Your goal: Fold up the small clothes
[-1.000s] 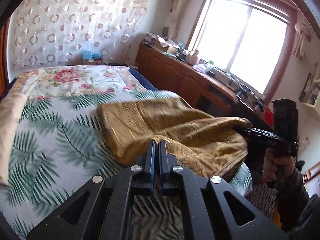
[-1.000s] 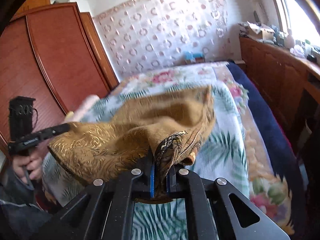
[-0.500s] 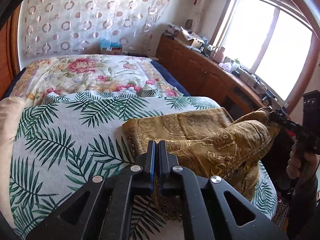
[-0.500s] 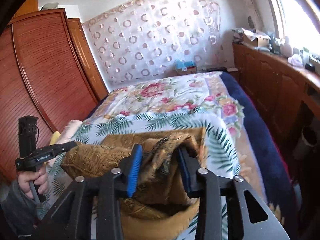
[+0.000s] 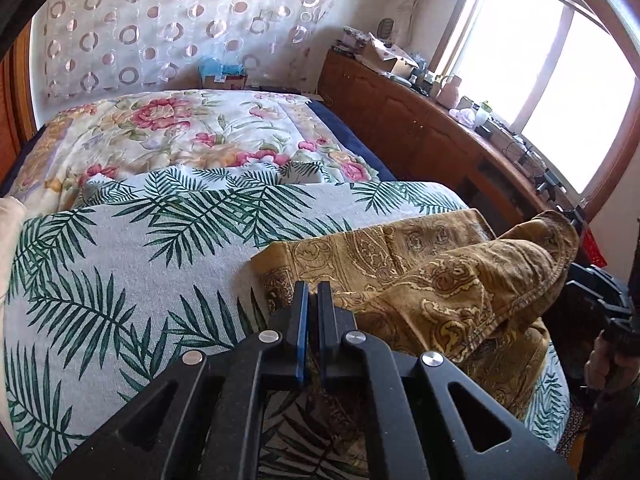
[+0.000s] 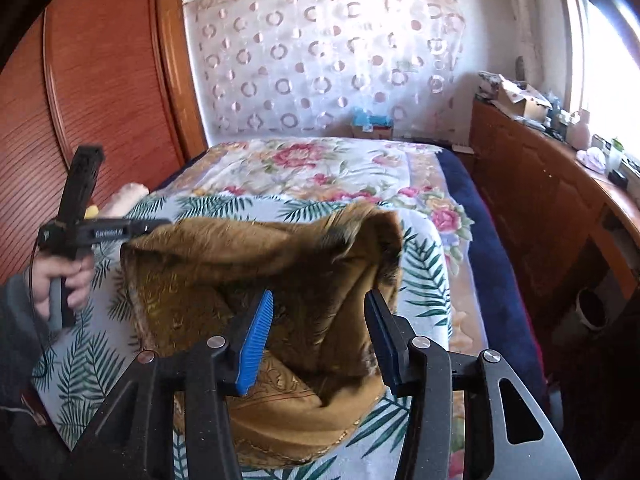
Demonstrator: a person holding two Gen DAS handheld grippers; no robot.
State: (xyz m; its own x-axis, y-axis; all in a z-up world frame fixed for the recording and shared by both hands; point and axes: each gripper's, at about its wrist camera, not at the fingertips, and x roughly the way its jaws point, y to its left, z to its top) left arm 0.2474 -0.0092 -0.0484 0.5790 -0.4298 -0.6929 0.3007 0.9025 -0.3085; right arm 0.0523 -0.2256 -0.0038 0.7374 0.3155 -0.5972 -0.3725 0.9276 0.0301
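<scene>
- Left wrist view: looks down past the left gripper (image 5: 314, 286) at 6 o'clock, its two fingers brought together with only a sliver of a gap.
- Finds the golden paisley cloth (image 5: 440, 272) from centre out to 3 o'clock, partly spread on the palm-leaf bedspread (image 5: 140, 264), with a thick fold humped up toward 3 o'clock.
- Hard to tell from this angle alone whether fabric sits in that sliver; cloth edge tucked right under the fingertips.
- Right wrist view: settles it fairly well, with the cloth's near corner at 9 o'clock drawn up to the tip of the left gripper, so apparently pinched there.
- Shows the left hand (image 6: 60, 276) wrapped round that gripper's handle at 9 o'clock, grey sleeve below.
- Has the right gripper (image 6: 318, 298) at 6 o'clock with jaws standing well apart, just been opening; blue pads on either side of the cloth and not pressing it.
- Blurs the cloth's top edge at centre; lower part bunched on the bedspread under the jaws.
- Floral quilt (image 6: 320, 168) beyond at 12 o'clock.
- Wooden wardrobe (image 6: 100, 80) at 10 o'clock, cluttered wooden sideboard (image 6: 540, 184) at 3 o'clock.
</scene>
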